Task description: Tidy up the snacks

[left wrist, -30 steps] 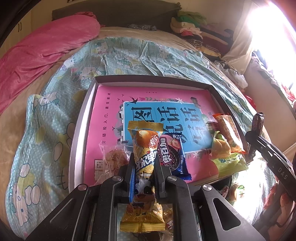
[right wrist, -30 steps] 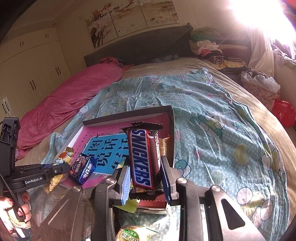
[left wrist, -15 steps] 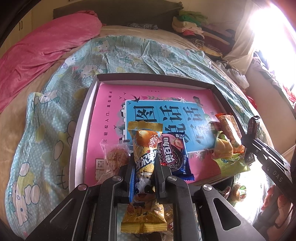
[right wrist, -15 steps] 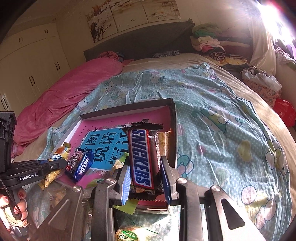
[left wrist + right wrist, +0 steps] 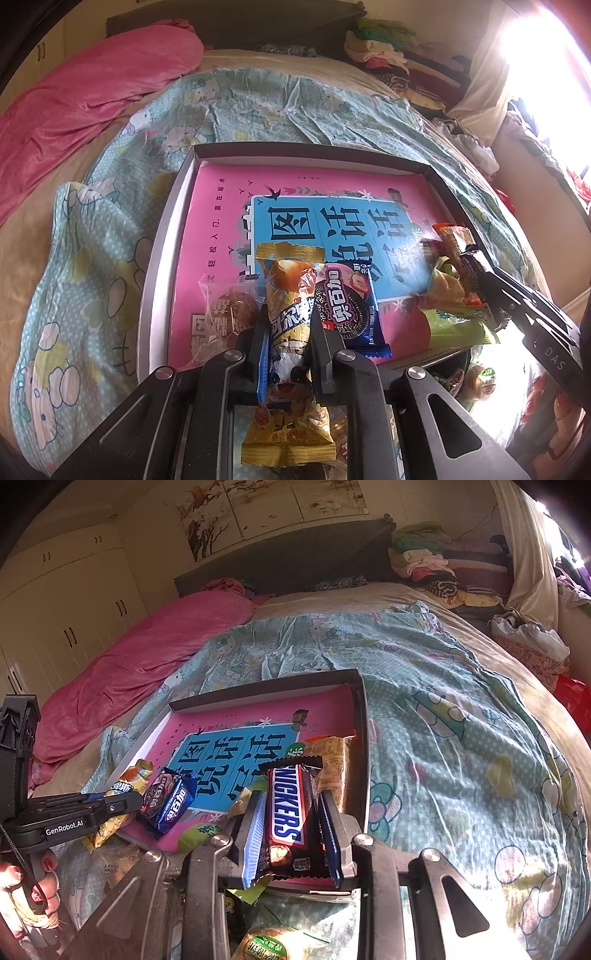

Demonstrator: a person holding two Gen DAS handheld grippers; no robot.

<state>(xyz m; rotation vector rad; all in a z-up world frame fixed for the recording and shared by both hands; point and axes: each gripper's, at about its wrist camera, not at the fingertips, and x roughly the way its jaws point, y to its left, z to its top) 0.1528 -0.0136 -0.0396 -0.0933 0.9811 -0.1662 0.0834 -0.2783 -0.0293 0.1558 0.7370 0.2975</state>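
Left wrist view: your left gripper is closed onto a yellow snack packet, the two fingers pressing its middle from either side; the packet's far end lies over the near part of the shallow box, its near end hangs back between the gripper's arms; just right of it, a blue cookie packet lies flat on the pink-and-blue book cover that lines the box; just left of it lies a clear-wrapped pastry; at the box's right edge sit a green packet and an orange-ended packet, partly covered by your right gripper.

Right wrist view: your right gripper is clamped on a Snickers bar, fingers against its long sides; the bar points away along the fingers, its far end over the box's near right corner beside the box wall; a tan packet lies just behind it against that wall; your left gripper enters from the left, with the blue cookie packet just beside its tip.

The box rests on a cartoon-print bedspread; a pink quilt lies well apart to the left.
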